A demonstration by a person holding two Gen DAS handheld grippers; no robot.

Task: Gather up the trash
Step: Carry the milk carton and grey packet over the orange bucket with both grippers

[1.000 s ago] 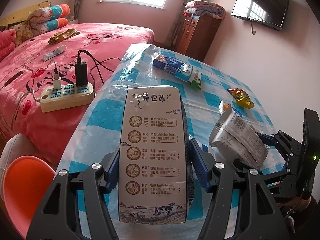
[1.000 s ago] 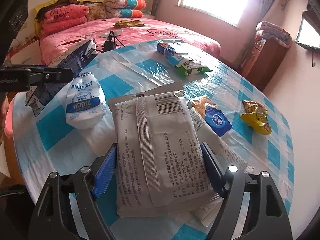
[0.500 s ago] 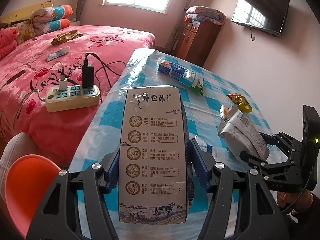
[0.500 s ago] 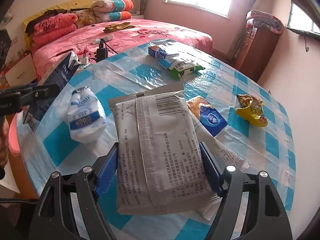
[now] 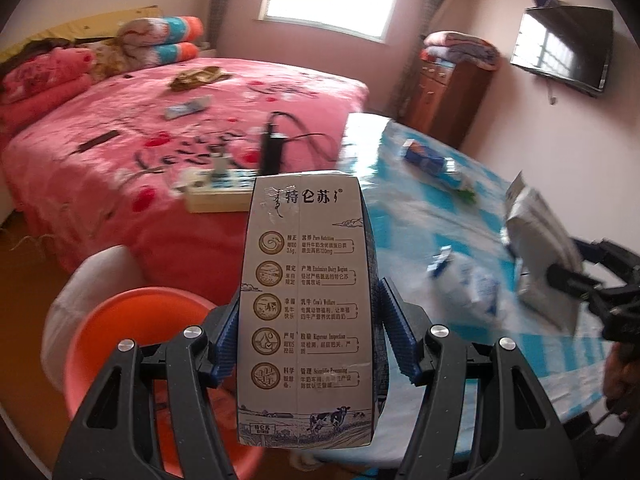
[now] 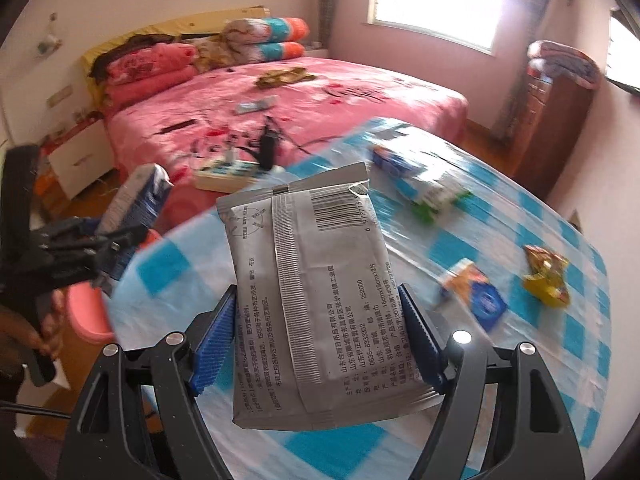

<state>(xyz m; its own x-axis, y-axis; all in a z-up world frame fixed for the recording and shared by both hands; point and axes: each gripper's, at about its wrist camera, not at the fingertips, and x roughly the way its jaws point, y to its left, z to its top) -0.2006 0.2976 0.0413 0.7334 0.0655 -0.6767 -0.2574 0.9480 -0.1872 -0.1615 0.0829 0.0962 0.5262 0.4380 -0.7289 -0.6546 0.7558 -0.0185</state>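
operator: i hold the left gripper point(image 5: 310, 344) with its blue pads pinching the tall grey-and-white printed milk carton point(image 5: 306, 308) on its two narrow sides, low on the body. the carton stands upright between the pads, off the table, with the round orange plastic bin point(image 5: 132, 344) below and to its left.

support: how does it handle?

operator: i judge it light and probably empty. the paperboard walls are stiff at the edges but would cave under hard pressure, so i favour the folded side seams over the flat faces.

support: and the right side?

operator: the right gripper point(image 6: 318, 344) pinches the flat silver-grey foil packet with a barcode point(image 6: 316, 300) across its width, near its lower half. the packet is clear of the blue-and-white checked tablecloth point(image 6: 560, 380). it is soft, thin and slippery, and the free upper end may flop, so i judge a mid-body hold safest. a yellow crumpled snack wrapper point(image 6: 547, 276) lies on the table.
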